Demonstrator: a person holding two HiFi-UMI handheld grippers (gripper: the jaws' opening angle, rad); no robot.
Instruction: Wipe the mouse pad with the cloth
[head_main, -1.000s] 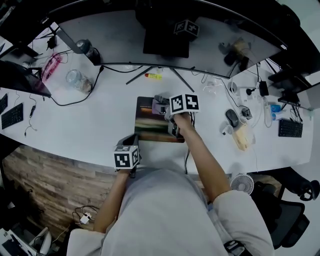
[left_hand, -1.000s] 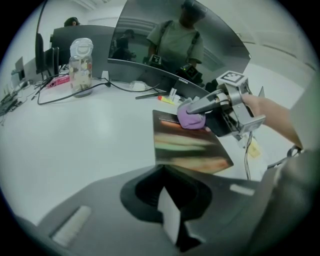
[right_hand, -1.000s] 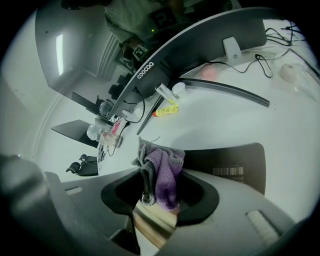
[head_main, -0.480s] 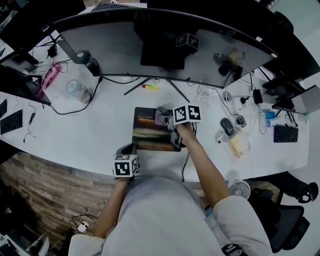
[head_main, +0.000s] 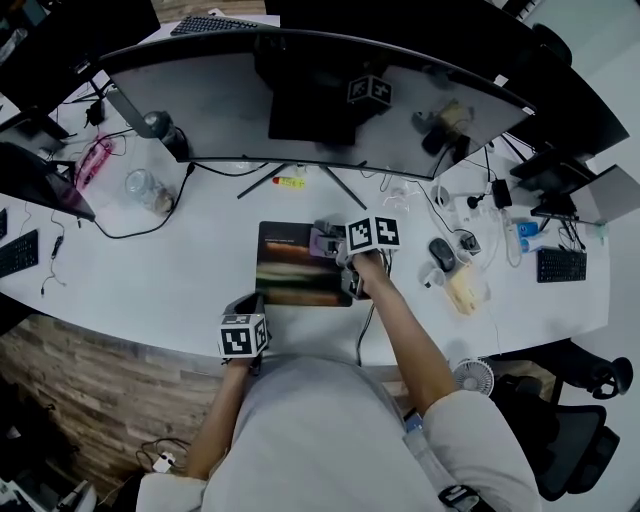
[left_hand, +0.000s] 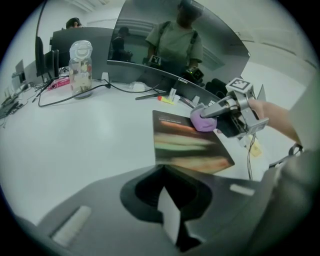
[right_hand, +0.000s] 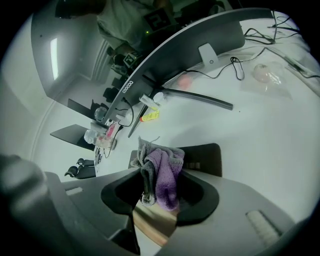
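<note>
Right tool (head_main: 332, 247): pinching the cloth (right_hand: 164, 175), a purple and grey bundle bunched between the jaws and sticking out ahead of them. In the left gripper view the cloth sits on the pad (head_main: 290, 272) at its back right corner and looks to be touching it.

Pad: lies flat mid-surface, near the front edge of the surface (head_main: 180, 275), square in front of the monitor stand. It's dark with blurred colour bands, and nothing else is on it.

Left tool (head_main: 256, 302): jaws pressed together, nothing between them. It sits at the surface's front edge, just off the pad's front left corner, pointing toward the pad. It's not touching the pad as far as the left gripper view shows.

Other stuff:
- Curved monitor (head_main: 300, 95) runs along the back edge, its stand legs splayed behind the pad.
- Small yellow item (head_main: 290, 182) lies between the stand legs; can't tell what it is.
- Clear jar (left_hand: 81, 67) is upright toward the back left, well apart from the pad, with a black cable (head_main: 135, 232) looping in front of it.
- Mouse (head_main: 440, 253) is to the right of the pad, apart from it, among cables and clutter toward the right end.
</note>
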